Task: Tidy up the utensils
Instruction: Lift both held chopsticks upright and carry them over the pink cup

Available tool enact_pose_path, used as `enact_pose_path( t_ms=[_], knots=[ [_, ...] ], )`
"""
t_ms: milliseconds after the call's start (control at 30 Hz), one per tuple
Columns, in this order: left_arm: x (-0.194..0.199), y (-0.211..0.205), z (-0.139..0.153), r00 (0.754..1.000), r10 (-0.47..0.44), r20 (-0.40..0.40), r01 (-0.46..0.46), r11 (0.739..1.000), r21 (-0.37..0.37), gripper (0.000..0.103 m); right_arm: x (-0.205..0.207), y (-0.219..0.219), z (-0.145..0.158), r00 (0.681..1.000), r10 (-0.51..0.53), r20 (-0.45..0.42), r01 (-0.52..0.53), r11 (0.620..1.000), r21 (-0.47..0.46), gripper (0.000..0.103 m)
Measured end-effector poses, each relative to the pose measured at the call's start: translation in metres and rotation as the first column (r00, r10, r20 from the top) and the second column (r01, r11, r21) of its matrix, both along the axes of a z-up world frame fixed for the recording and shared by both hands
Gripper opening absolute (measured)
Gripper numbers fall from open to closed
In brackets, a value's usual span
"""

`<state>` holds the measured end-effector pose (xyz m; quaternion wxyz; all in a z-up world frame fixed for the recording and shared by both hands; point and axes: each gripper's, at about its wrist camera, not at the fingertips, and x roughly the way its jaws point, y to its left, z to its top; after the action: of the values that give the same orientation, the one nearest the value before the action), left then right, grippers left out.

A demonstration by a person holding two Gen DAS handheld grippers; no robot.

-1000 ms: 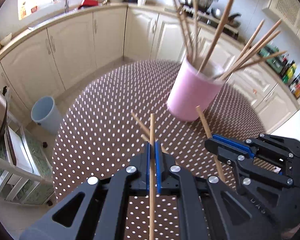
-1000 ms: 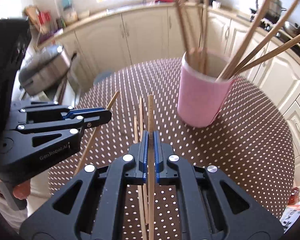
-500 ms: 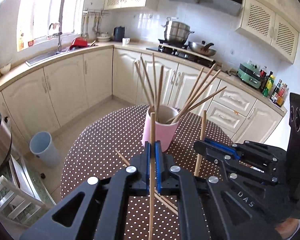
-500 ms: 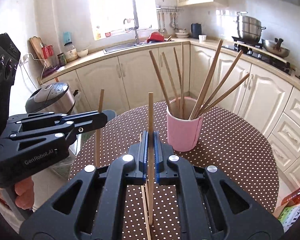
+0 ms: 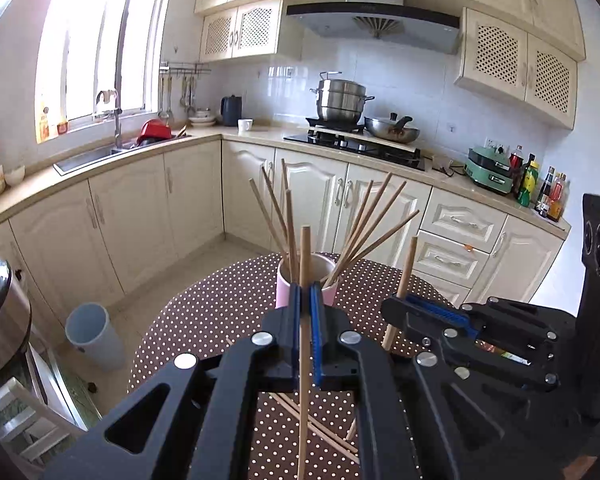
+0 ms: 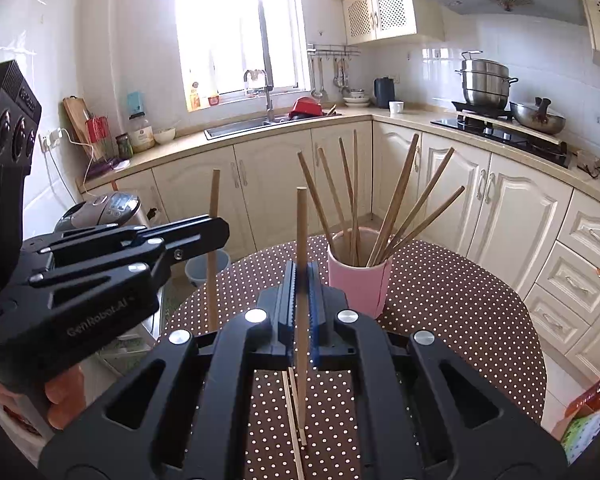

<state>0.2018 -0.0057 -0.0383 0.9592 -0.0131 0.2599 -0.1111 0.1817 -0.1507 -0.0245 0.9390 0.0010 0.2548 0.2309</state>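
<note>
My left gripper (image 5: 305,291) is shut on a wooden chopstick (image 5: 305,248) that stands upright above the table. My right gripper (image 6: 301,271) is shut on a second upright chopstick (image 6: 301,220). Each gripper shows in the other's view, the right gripper (image 5: 394,307) on the right and the left gripper (image 6: 219,232) on the left. Beyond both stands a pink cup (image 6: 358,286) with several chopsticks fanned out in it; in the left wrist view the pink cup (image 5: 282,290) is partly hidden by my fingers. Loose chopsticks (image 5: 320,428) lie on the table under the grippers.
The round table (image 6: 460,320) has a brown polka-dot cloth. A pale blue bin (image 5: 94,336) and a rice cooker (image 6: 104,208) stand on the left beyond the table edge. A colourful packet (image 6: 588,412) lies at the table's right edge. Kitchen cabinets curve behind.
Both grippers have risen and tilted up, each carrying its chopstick off the table. The pink cup now looks smaller and farther away, and the loose chopsticks lie lower.
</note>
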Motion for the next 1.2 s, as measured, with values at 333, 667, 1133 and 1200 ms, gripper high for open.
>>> enact_pose_path(
  t_ms=[333, 667, 1133, 1200],
  knots=[
    [0.008, -0.003, 0.016, 0.998, -0.011, 0.054, 0.011, 1.000, -0.017, 0.005, 0.001, -0.009, 0.015, 0.998, -0.033, 0.055, 0.031, 0.999, 0.042, 0.006],
    [0.034, -0.014, 0.054, 0.988, -0.026, 0.154, 0.030, 0.999, -0.024, 0.005, 0.016, -0.014, 0.044, 0.975, -0.108, 0.192, 0.097, 0.993, 0.067, 0.006],
    [0.088, -0.010, 0.080, 0.952, 0.017, 0.306, 0.021, 0.992, -0.122, 0.005, 0.061, -0.009, 0.062, 0.945, -0.145, 0.292, 0.120, 0.987, 0.104, 0.006],
    [0.095, -0.010, 0.079, 0.945, 0.032, 0.325, 0.013, 0.991, -0.134, 0.005, 0.065, -0.009, 0.061, 0.943, -0.151, 0.297, 0.124, 0.987, 0.106, 0.006]
  ],
)
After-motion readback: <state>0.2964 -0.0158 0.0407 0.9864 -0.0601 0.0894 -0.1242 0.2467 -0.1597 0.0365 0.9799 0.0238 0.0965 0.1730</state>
